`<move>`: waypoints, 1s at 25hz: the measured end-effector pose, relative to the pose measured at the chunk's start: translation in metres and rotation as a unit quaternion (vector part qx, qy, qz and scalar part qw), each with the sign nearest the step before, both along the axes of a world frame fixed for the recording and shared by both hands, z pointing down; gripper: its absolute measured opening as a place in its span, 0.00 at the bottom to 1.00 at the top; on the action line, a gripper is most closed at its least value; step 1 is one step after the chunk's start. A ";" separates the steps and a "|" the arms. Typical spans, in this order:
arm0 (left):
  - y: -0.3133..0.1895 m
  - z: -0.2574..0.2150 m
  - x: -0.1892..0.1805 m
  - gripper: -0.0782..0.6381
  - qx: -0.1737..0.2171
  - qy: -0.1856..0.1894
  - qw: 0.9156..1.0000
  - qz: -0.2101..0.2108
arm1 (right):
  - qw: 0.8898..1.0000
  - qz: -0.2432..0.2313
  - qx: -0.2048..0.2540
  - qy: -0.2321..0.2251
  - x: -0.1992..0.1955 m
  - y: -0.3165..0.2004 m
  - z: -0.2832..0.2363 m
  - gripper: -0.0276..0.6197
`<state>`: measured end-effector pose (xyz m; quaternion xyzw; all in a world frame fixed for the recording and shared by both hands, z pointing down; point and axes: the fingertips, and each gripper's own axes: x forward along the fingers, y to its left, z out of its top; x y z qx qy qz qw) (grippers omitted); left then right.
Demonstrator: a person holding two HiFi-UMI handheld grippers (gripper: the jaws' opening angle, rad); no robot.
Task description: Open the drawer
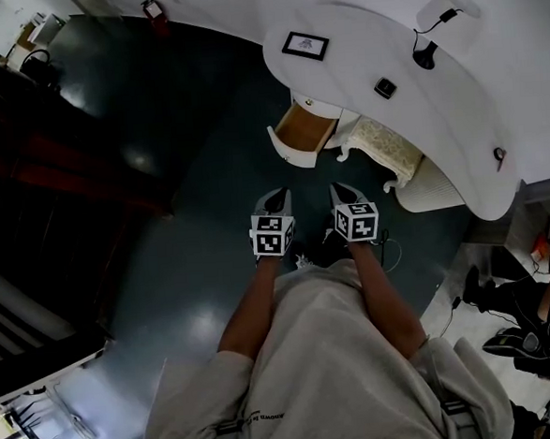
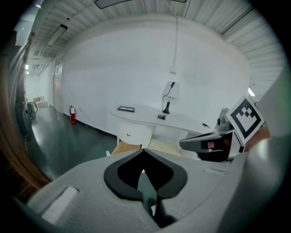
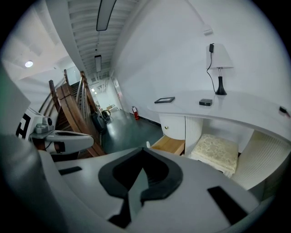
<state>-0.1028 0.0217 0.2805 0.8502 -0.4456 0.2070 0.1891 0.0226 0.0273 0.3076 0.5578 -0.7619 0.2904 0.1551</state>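
The drawer (image 1: 299, 132) stands pulled out from the base of the white curved desk (image 1: 356, 39), its wooden inside showing; it also shows as the drawer (image 2: 123, 148) and the drawer (image 3: 171, 144) in the two gripper views. My left gripper (image 1: 276, 197) and right gripper (image 1: 344, 190) hang side by side over the dark floor, well short of the drawer and touching nothing. The left gripper (image 2: 143, 150) has its jaws shut and empty. In its own view the right gripper (image 3: 143, 149) also has its tips together with nothing between them.
A cushioned stool (image 1: 384, 146) sits under the desk, right of the drawer. On the desk are a lamp (image 1: 425, 53), a picture frame (image 1: 305, 45) and a small dark box (image 1: 385, 88). A fire extinguisher (image 1: 154, 8) stands by the wall. Wooden stairs (image 3: 68, 98) rise at left.
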 end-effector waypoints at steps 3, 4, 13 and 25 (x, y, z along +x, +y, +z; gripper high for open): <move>-0.005 -0.001 0.004 0.12 0.000 0.005 1.000 0.000 | 1.000 -0.003 0.004 0.005 0.001 -0.002 0.000 0.07; -0.005 -0.002 0.004 0.12 0.000 0.007 1.000 -0.001 | 1.000 -0.005 0.004 0.009 0.001 -0.001 0.001 0.07; -0.005 -0.011 0.018 0.12 0.015 0.011 1.000 0.007 | 0.999 -0.020 0.002 0.032 0.001 0.003 0.003 0.07; -0.003 0.004 0.011 0.12 -0.010 0.004 1.000 -0.007 | 0.999 -0.019 0.005 0.037 0.005 0.008 0.008 0.07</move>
